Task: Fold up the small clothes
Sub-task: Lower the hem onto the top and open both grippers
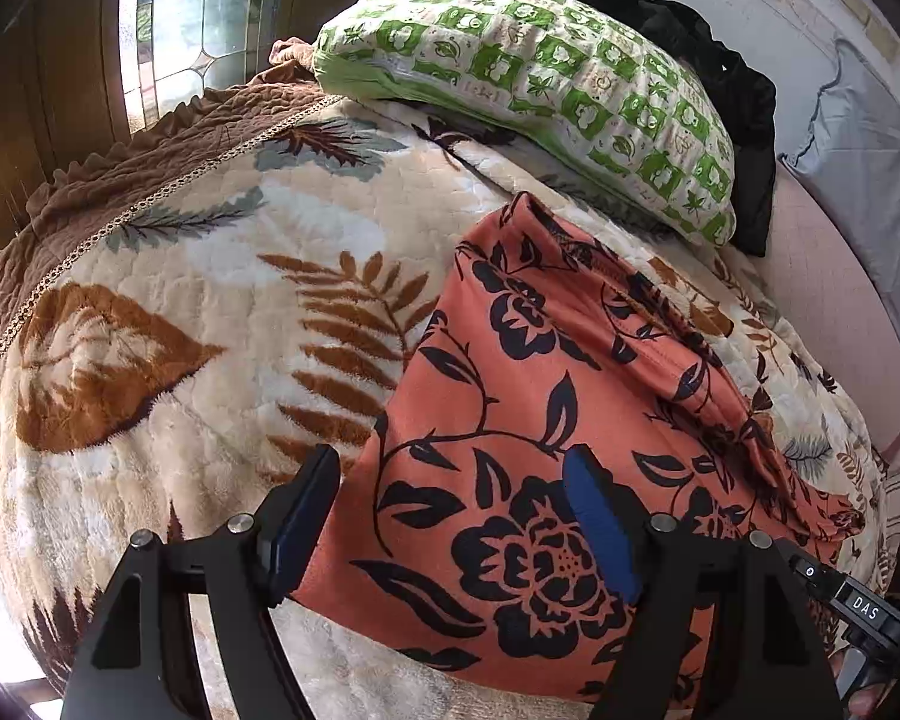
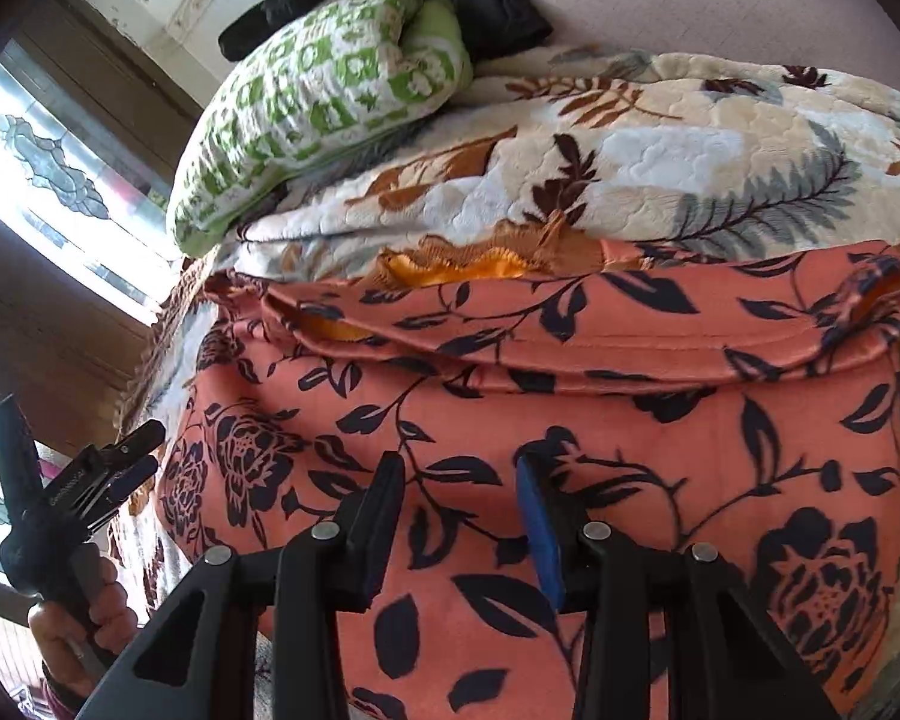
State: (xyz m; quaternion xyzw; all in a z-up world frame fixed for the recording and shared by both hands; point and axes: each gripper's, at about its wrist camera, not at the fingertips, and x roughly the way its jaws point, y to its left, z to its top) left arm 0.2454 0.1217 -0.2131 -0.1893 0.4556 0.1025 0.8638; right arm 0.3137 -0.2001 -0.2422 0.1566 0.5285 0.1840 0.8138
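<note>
1. The left gripper [image 1: 450,516] hovers wide open at the near left edge of the orange flowered garment [image 1: 546,420]; one finger is over the blanket [image 1: 180,312], the other over the cloth, and it holds nothing.
2. The right gripper [image 2: 459,516] hangs about half open over the garment's near edge [image 2: 570,450], also empty; whether its tips touch the fabric cannot be told.
3. The garment lies flat on the blanket directly ahead of both grippers, its long axis running away from the left one toward the far end, where a folded-over band [image 2: 570,354] crosses it.
4. Both grippers seem equally near, so a two-handed pinch of the near edge looks likely.
5. Beyond lie a green pillow [image 1: 540,84] and dark clothing [image 1: 726,102].
</note>
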